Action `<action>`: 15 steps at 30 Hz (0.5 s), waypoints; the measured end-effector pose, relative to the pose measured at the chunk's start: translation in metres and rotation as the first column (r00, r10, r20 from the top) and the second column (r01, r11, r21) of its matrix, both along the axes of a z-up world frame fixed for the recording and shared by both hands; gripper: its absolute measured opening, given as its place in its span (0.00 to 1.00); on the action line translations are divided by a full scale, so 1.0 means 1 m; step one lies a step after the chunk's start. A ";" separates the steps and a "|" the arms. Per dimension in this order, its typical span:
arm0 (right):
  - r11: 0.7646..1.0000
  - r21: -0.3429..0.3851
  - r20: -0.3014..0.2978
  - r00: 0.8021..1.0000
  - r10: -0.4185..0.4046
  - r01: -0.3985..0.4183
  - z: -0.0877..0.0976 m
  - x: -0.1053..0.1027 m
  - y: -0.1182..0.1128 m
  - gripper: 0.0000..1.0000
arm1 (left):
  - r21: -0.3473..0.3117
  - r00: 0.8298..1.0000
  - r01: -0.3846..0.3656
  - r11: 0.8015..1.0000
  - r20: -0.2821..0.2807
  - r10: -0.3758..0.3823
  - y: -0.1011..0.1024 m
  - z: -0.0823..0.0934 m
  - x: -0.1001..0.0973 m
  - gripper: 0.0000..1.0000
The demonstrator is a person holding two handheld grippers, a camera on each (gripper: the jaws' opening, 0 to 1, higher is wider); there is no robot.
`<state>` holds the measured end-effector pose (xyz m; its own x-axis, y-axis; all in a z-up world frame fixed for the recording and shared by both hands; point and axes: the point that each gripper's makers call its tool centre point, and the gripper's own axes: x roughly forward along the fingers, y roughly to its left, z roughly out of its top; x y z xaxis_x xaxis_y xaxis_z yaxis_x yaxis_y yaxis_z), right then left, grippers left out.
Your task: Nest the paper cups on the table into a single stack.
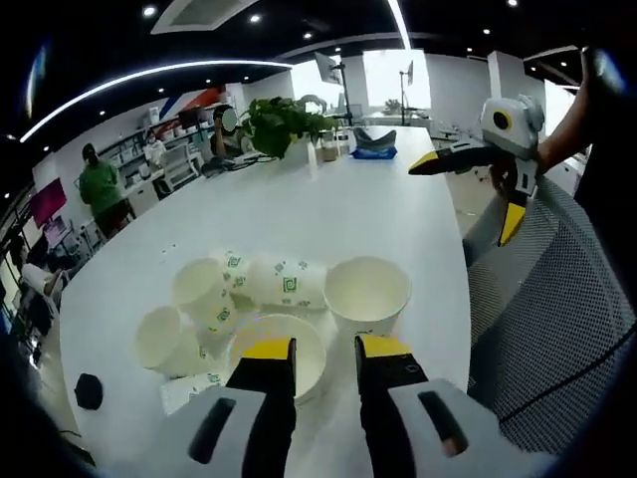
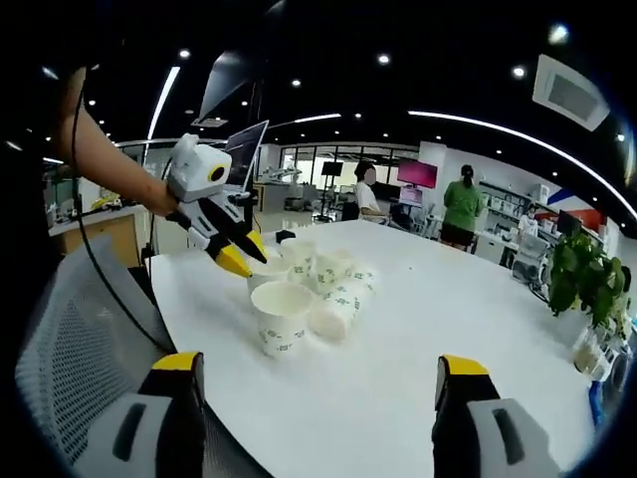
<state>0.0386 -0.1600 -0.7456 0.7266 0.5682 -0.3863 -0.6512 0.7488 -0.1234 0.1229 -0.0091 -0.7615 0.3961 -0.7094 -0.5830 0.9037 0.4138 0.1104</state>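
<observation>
l gripper (image 1: pixel 325 360) over cups (image 1: pixel 366 292), narrow gap

Matt white paper cups (image 1: pixel 366 294) with green print are seen ahead of the left gripper (image 1: pixel 324 351); insides look plain, slightly cream. Table (image 1: pixel 299 209) top is smooth, white, faintly glossy. Gripper bodies read as light grey plastic, jaw tips yellow and black. Chair back (image 1: pixel 557 299) beside it: grey woven mesh.
</observation>
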 end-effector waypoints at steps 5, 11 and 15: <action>1.000 0.003 0.002 1.000 -0.004 0.004 0.001 0.000 -0.001 0.96 | 0.043 1.000 0.015 0.999 -0.007 -0.015 -0.002 -0.014 0.006 0.17; 1.000 0.000 0.002 1.000 -0.006 0.006 0.000 0.000 -0.001 0.94 | 0.068 0.999 0.019 0.997 -0.032 -0.017 -0.001 -0.025 0.006 0.09; 1.000 0.000 0.005 1.000 -0.011 0.011 0.000 0.001 -0.002 0.94 | 0.072 0.999 0.013 0.997 -0.033 -0.011 0.000 -0.025 0.008 0.03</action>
<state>0.0393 -0.1621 -0.7454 0.7350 0.5600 -0.3824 -0.6421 0.7560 -0.1270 0.1307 -0.0092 -0.7867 0.3682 -0.6697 -0.6450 0.9120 0.3951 0.1104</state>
